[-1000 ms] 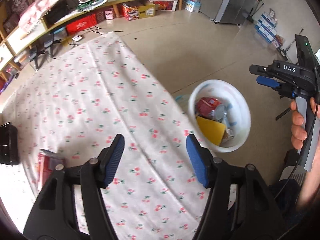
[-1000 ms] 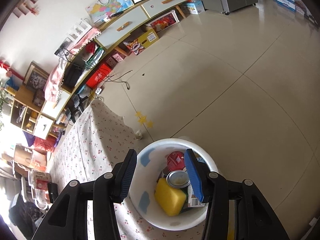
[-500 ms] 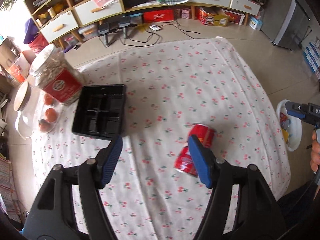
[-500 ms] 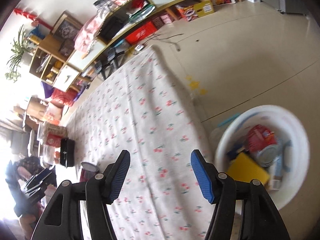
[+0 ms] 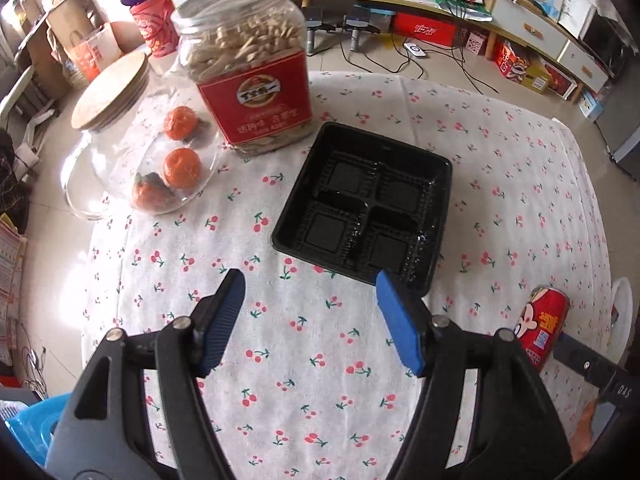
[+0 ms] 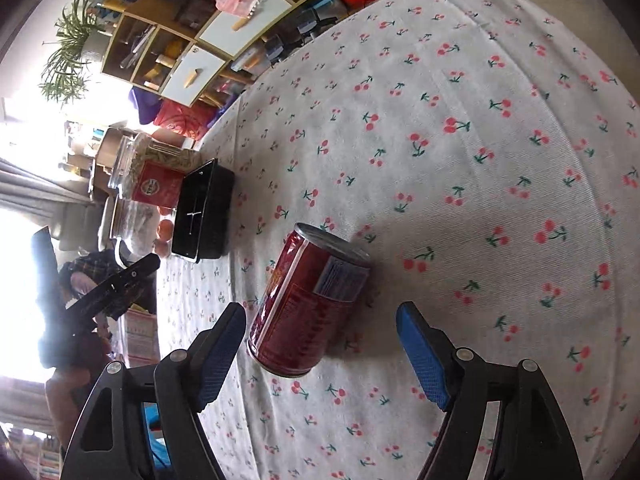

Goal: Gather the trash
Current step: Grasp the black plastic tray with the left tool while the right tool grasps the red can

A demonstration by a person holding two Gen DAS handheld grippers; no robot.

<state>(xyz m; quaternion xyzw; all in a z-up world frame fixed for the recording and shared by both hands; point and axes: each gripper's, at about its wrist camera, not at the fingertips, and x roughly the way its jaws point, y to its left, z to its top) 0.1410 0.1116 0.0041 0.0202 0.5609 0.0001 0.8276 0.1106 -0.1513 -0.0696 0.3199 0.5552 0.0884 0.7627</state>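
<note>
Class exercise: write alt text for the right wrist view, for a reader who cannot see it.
A red drink can lies on its side on a cherry-print tablecloth, just ahead of the right hand-held gripper, whose blue-padded jaws are opening and not touching it. Farther back sits a black plastic tray.

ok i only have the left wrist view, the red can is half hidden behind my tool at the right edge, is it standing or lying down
observer: lying on its side. The right wrist view shows the whole red can on the cherry cloth.
operator: is the right tool on it yet
observer: no. The right tool has its jaws opening. The can's near end is about level with the fingertips, and no pad touches it.
operator: is it centred
observer: no, it lies close to the finger on that picture's left, with a wide gap to the other.
</note>
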